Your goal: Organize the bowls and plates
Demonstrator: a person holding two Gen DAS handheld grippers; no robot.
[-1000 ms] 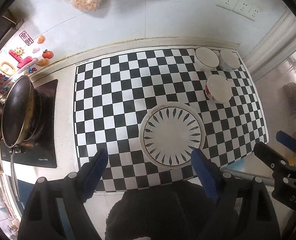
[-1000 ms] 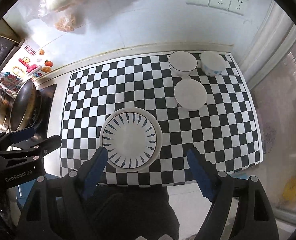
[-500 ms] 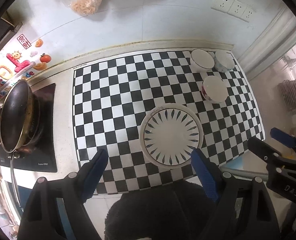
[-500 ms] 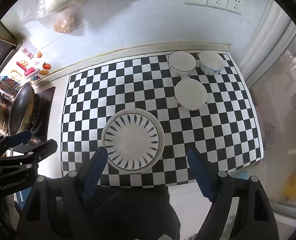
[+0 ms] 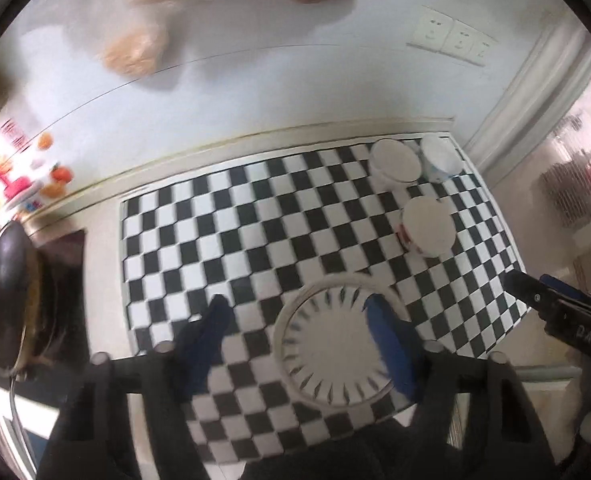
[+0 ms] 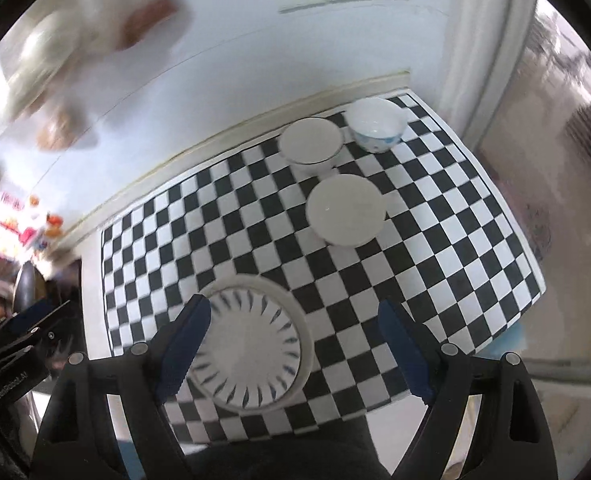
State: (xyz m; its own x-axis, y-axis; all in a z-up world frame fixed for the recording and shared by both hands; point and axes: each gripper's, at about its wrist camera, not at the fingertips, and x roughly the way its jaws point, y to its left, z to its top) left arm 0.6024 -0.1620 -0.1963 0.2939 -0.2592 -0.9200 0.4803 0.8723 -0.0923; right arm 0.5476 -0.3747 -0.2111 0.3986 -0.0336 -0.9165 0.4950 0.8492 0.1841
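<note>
Left gripper (image 5: 295,320): jaws closing, nothing gripped, above the plate (image 5: 335,354)
Right gripper (image 6: 293,320): jaws wide apart, empty
Bowls (image 6: 345,208): three, far desk corner

Bright, motion-blurred fisheye; edges perhaps darkened.

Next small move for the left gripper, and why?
Probably lower the left gripper toward the plate's left rim. Its fingers are closing, one over the plate's middle, the other over the checkered mat, and nothing is gripped yet.
</note>
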